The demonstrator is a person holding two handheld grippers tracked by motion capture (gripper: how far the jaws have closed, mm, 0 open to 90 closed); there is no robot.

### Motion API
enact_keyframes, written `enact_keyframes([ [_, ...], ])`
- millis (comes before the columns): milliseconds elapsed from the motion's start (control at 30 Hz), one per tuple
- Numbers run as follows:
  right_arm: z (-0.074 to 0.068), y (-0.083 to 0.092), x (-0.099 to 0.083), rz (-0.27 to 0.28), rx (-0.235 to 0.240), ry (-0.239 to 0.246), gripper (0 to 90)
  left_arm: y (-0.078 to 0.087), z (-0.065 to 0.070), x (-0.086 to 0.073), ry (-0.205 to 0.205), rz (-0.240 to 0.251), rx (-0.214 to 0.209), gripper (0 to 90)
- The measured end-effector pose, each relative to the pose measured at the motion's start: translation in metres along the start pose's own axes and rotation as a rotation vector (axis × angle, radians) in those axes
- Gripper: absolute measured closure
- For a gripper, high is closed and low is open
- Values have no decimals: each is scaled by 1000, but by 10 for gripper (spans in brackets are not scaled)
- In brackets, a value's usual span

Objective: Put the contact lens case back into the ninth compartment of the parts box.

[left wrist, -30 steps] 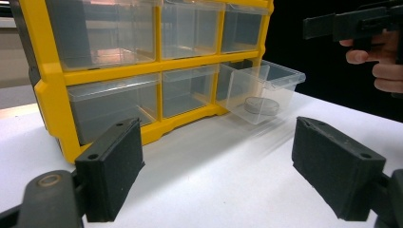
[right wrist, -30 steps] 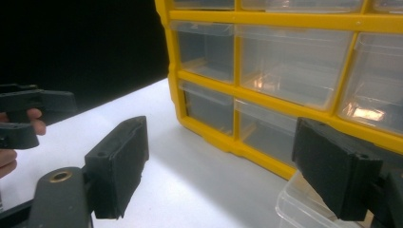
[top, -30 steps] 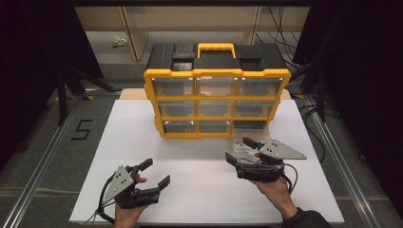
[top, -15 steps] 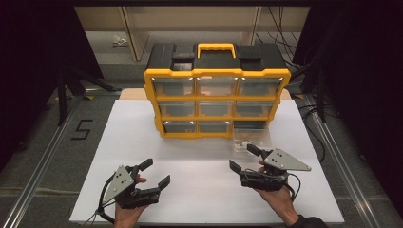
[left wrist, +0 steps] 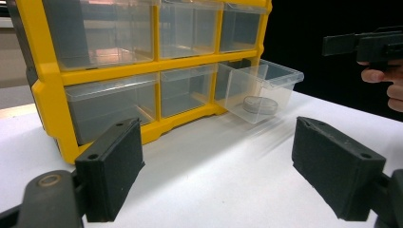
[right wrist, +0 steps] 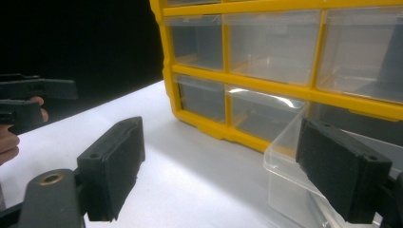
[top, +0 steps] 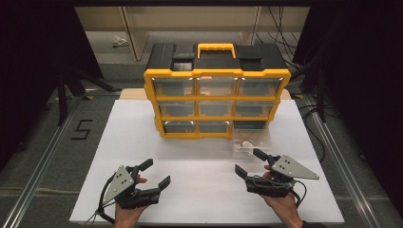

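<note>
A yellow-framed organiser [top: 216,95] with a black top and a yellow handle [top: 216,49] is seen standing upright on the white table [top: 142,137], its clear drawers arranged in three rows of three. Eight drawers are pushed in; nothing can be made out inside them through the glare on their fronts. The bottom right drawer [top: 251,141] is pulled out towards the person and rests on the table — in the left gripper view a flat round object [left wrist: 259,104] is shown lying on its floor, too blurred to be identified. In the right gripper view the drawer's near corner [right wrist: 285,156] is partly covered by one jaw, and its contents are cut off at the lower edge.

The left gripper [top: 153,173] is held low near the table's front left edge, pointed at the organiser, its jaws spread wide with nothing between them. The right gripper [top: 249,161] is held in the right hand [top: 280,202] just in front of the open drawer, its farther jaw close beside the drawer's front wall; whether it touches cannot be told. Its jaws have just been opening — they stand wide, gripping nothing.
</note>
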State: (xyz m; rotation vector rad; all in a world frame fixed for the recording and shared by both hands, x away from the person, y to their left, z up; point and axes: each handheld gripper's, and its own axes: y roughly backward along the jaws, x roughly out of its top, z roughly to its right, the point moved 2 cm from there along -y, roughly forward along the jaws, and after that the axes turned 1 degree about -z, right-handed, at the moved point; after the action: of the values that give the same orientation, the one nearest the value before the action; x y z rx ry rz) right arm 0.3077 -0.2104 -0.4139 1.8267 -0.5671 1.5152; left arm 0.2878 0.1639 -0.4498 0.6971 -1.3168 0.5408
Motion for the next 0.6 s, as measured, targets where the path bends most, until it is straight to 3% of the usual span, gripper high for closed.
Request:
enact_keyframes([
  [600,1,5,-7,6,-18,-6,159,0,0,0,-1,0,1,173],
])
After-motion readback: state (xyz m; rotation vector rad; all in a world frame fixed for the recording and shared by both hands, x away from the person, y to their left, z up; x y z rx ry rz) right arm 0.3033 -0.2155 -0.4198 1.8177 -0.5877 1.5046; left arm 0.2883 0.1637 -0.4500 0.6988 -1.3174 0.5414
